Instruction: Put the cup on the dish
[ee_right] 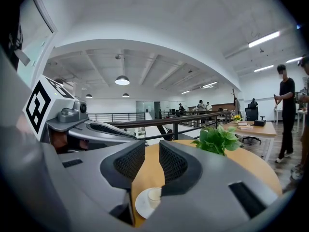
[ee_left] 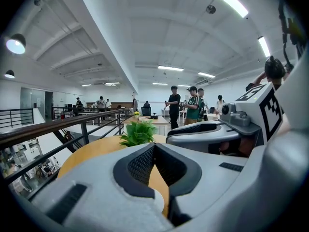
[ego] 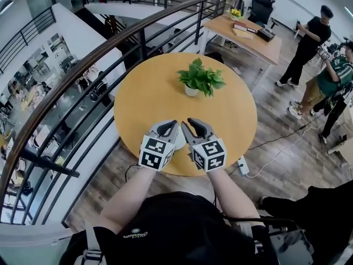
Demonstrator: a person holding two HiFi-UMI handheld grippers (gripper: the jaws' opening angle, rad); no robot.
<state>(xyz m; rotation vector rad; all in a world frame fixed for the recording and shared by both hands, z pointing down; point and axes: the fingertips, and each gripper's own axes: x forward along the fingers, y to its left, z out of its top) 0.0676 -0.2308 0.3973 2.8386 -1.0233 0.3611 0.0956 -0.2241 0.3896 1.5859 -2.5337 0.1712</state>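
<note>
At the table's [ego: 138,98] near edge the cup [ee_right: 154,196] sits on the dish [ee_right: 139,206], so I'd draw the left gripper [ego: 171,125] and right gripper [ego: 191,122], both closed and empty, back gently.

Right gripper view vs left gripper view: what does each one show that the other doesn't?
Only right gripper view: the cup standing on the dish, plus the left tongs side-on. Only left gripper view: the right tongs side-on; below its own jaws just a white sliver. Both: potted plant, round table, railing.
</note>
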